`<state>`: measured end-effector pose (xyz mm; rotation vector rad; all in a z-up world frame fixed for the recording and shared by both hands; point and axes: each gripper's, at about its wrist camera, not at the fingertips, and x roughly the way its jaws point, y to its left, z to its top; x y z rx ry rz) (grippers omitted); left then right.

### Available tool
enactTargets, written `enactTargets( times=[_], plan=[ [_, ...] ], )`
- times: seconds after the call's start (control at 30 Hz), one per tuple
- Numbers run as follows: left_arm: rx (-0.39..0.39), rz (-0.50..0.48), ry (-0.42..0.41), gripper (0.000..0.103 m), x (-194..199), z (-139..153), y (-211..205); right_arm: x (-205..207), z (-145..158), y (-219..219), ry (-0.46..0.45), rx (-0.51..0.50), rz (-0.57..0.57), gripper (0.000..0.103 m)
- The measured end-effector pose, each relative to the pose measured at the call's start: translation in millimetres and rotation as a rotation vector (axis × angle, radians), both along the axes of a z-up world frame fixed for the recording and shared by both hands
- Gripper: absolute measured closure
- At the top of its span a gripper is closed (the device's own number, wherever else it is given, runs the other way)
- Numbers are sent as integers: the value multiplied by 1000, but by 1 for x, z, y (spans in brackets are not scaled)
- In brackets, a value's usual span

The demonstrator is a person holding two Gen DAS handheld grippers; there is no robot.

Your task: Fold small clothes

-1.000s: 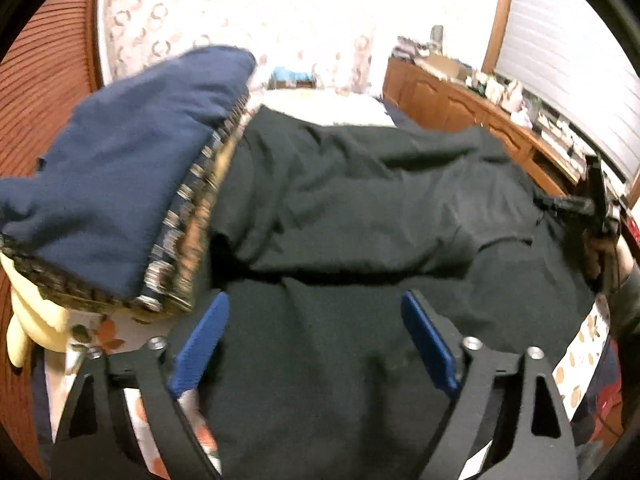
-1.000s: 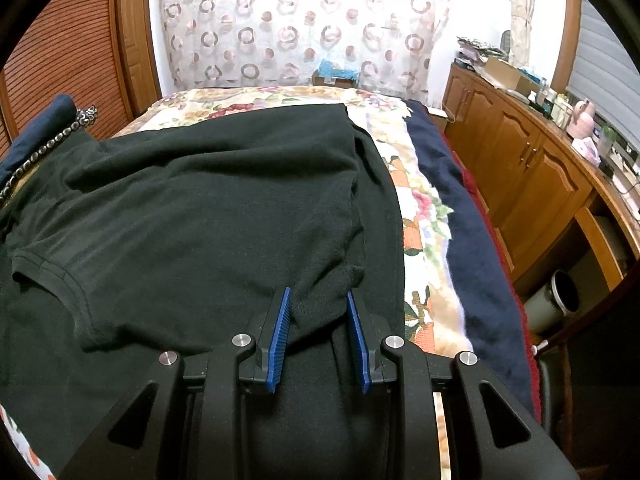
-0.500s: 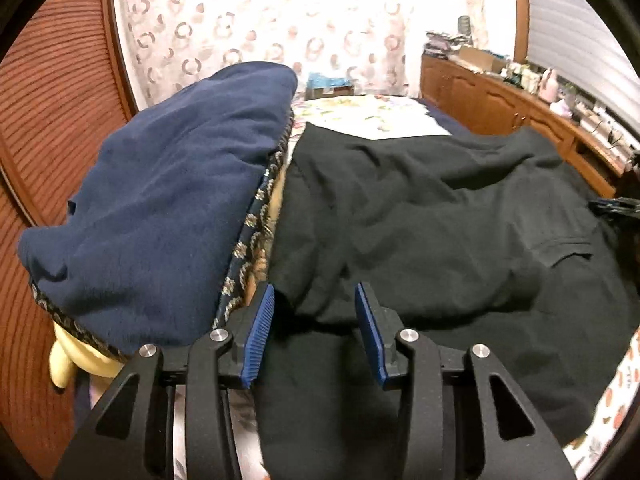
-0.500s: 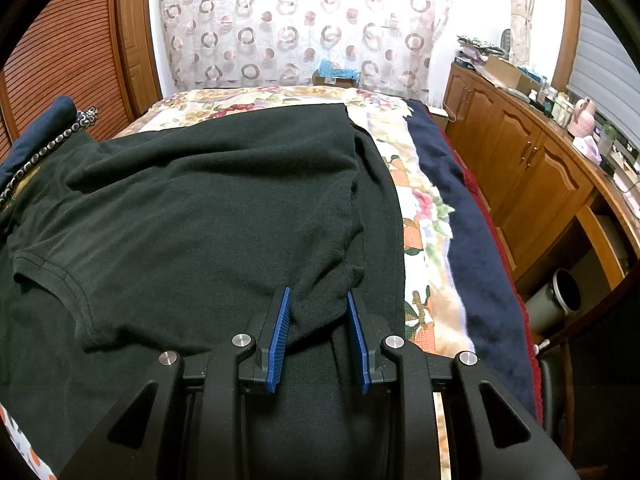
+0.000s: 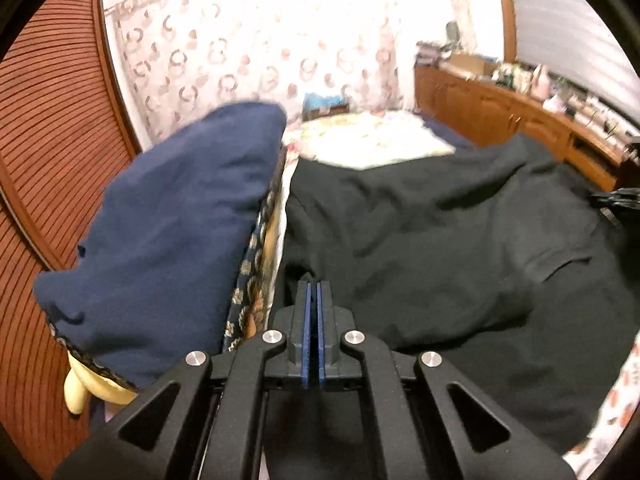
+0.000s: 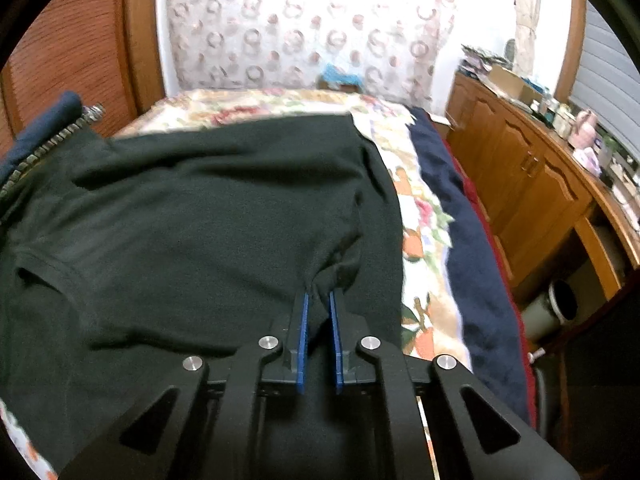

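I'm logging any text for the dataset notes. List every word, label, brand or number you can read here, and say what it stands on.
No readable text in either view.
black shirt: plain, no print or tag showing.
curtain: ring pattern only, no letters.
items on the wooden cabinet: boxes and bottles may carry labels, but they are too small and blurred to read.
left gripper and right gripper: no markings visible.

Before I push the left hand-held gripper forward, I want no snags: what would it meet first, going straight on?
The black shirt: the left hand-held gripper is shut at its folded edge, so it would plough into that cloth. The blue blanket lies off to the left.
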<state>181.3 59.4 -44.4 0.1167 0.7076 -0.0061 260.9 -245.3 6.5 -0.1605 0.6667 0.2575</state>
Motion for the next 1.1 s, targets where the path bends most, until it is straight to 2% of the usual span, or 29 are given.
enactTargets(
  times=[0.1, 0.33, 0.63, 0.77, 0.9, 1.1],
  plan=[
    [-60, -27, -43, 100, -14, 22, 2, -14, 22, 2, -56, 46, 36, 94],
    [-151, -69, -122, 100, -45, 60, 8, -47, 63, 3, -163, 62, 72, 95],
    [-216, -65, -162, 100, -98, 71, 24, -105, 86, -26, -239, 140, 103, 95],
    [-231, -49, -143, 100, -114, 64, 31, -130, 77, -43, -233, 162, 113, 95],
    [-208, -10, -80, 100, -123, 34, 33, -142, 58, -55, -190, 142, 99, 95],
    [-193, 36, 50, 100, -121, -26, 33, -129, -9, -55, -35, 72, 53, 95]
  ],
)
